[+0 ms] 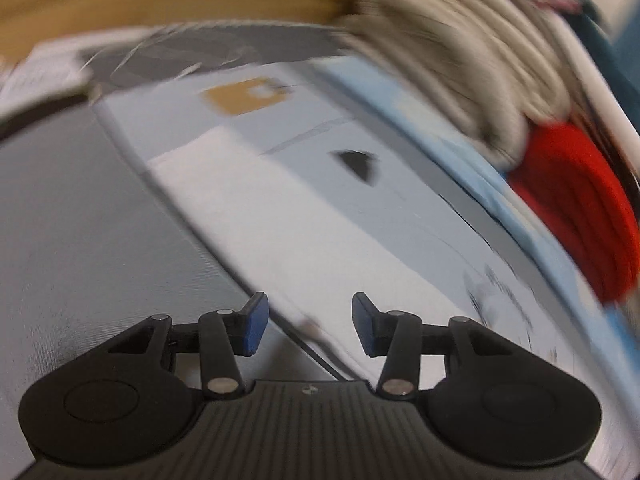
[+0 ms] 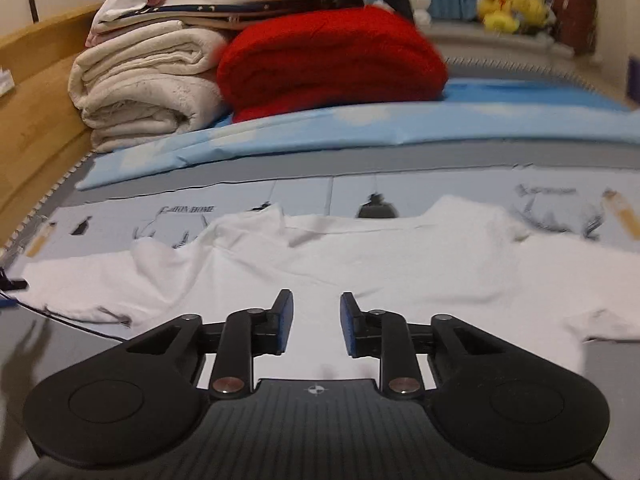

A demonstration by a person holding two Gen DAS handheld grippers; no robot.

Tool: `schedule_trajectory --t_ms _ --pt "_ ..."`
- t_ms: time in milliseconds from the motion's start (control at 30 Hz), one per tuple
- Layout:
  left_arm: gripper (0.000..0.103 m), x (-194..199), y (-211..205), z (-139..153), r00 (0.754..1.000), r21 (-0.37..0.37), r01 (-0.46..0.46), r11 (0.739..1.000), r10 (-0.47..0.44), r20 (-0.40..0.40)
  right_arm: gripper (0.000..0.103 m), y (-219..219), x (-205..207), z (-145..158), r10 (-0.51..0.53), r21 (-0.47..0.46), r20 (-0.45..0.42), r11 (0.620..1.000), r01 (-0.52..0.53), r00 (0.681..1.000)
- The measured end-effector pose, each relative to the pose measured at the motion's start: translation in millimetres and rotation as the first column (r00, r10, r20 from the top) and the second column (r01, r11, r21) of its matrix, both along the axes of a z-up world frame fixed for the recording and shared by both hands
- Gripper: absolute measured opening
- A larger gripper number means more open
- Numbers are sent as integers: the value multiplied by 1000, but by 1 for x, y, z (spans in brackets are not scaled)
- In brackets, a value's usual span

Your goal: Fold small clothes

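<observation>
A white T-shirt (image 2: 360, 264) lies spread flat on a pale printed mat (image 2: 304, 196), its sleeves reaching left and right. My right gripper (image 2: 316, 320) hovers over the shirt's near hem, jaws apart with only a narrow gap and nothing between the blue pads. The left wrist view is blurred and tilted. It shows the same white shirt (image 1: 280, 216) running diagonally across the mat (image 1: 304, 120). My left gripper (image 1: 310, 326) stands open above the shirt's edge, where cloth meets the dark grey surface (image 1: 80, 220). Nothing sits between its pads.
Folded cream towels (image 2: 148, 92) and a red knit (image 2: 332, 60) are stacked behind a light blue sheet (image 2: 320, 128). A wooden board (image 2: 36, 120) runs along the left. Yellow plush toys (image 2: 508, 6) sit far back. A thin dark cord (image 2: 80, 320) crosses the grey surface at the left.
</observation>
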State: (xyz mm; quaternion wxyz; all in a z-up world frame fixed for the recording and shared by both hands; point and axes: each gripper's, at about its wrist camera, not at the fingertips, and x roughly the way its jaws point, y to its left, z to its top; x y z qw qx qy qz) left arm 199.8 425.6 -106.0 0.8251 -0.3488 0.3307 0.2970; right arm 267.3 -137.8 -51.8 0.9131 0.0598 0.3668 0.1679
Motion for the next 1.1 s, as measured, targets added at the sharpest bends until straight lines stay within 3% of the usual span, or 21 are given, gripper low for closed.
schedule_trajectory --t_ms 233,267,300,333,367,467,567,633,767,900,967,1033,1100 --pt "51 -8 67 -31 973 -94 -229 969 229 -3 21 8 14 0 48 -28 14 998 -48 999" --pt "49 -8 71 -34 971 -107 -239 965 240 0 21 7 16 -1 49 -30 12 998 -49 999" --pt "38 -7 74 -37 969 -105 -245 964 246 4 21 7 18 -2 48 -34 7 998 -48 999" --pt "25 -3 74 -36 971 -76 -239 968 239 -7 21 7 21 -3 46 -36 -1 998 -46 999" --pt "2 1 71 -36 976 -55 -218 974 218 -17 21 7 22 -5 43 -39 -14 998 -43 999" --pt "1 6 54 -17 979 28 -204 979 204 -10 21 5 24 -7 33 -43 -45 998 -35 998" --pt "1 16 17 20 990 94 -132 987 126 67 21 0 21 0 15 -56 -39 998 -17 999" --pt "1 23 -16 46 990 99 -54 994 41 132 21 -4 18 5 1 -55 -38 999 -3 999" --pt "1 41 -101 71 976 176 125 976 -153 157 21 -12 5 15 -33 -48 -37 998 32 999" --pt "1 50 -188 79 925 180 297 938 -329 189 15 -17 -16 21 -47 -21 -34 999 47 998" --pt "1 57 -237 81 882 177 391 903 -422 210 15 -20 -24 23 -59 -16 -24 998 59 998" --pt "1 63 -285 76 818 121 512 850 -526 234 15 -24 -30 20 -81 -9 -32 997 81 996" --pt "5 71 -322 59 741 -30 652 758 -627 241 16 -29 -32 13 -109 -7 -61 994 109 992"
